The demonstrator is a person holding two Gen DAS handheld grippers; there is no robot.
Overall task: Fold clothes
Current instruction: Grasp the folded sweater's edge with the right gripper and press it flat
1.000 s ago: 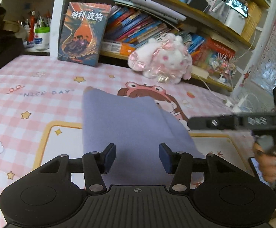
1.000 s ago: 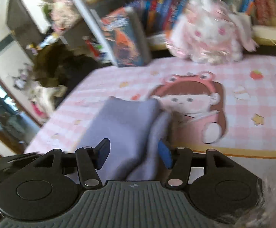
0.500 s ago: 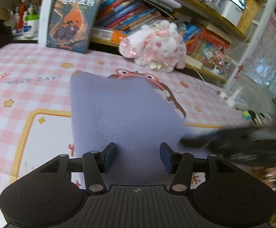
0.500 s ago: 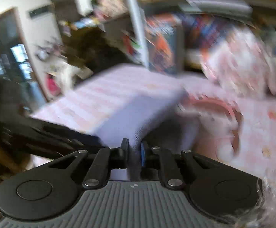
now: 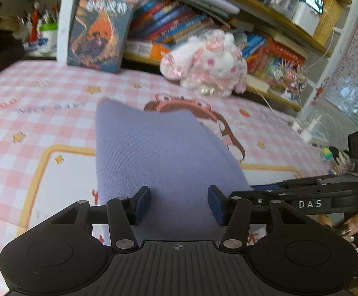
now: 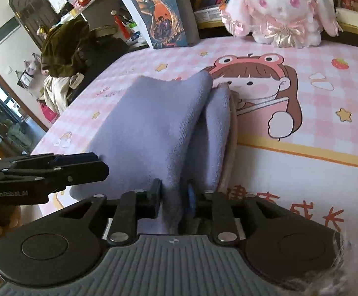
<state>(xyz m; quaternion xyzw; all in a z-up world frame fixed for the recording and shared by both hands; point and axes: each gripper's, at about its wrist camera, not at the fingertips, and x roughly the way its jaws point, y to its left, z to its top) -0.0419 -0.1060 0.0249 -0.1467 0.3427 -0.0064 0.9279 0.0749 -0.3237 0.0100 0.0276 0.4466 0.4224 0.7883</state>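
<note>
A lavender folded garment (image 5: 164,153) lies on the pink checked mat (image 5: 31,113); it also shows in the right wrist view (image 6: 154,123). My left gripper (image 5: 179,204) is open, its blue pads on either side above the garment's near edge, holding nothing. My right gripper (image 6: 174,197) is shut on the garment's near edge, pinching a fold of cloth between its pads. The right gripper shows from the side in the left wrist view (image 5: 302,194), and the left gripper shows at the left of the right wrist view (image 6: 43,170).
A pink plush toy (image 5: 208,61) and a standing book (image 5: 100,24) sit at the back by a bookshelf (image 5: 228,22). Dark clothes (image 6: 65,46) are piled off the mat's left. A cable and plug (image 5: 302,128) lie at the right edge.
My right gripper closed on the garment's near edge and has settled low at the mat after a fast swing. The left gripper stayed open over the cloth.
</note>
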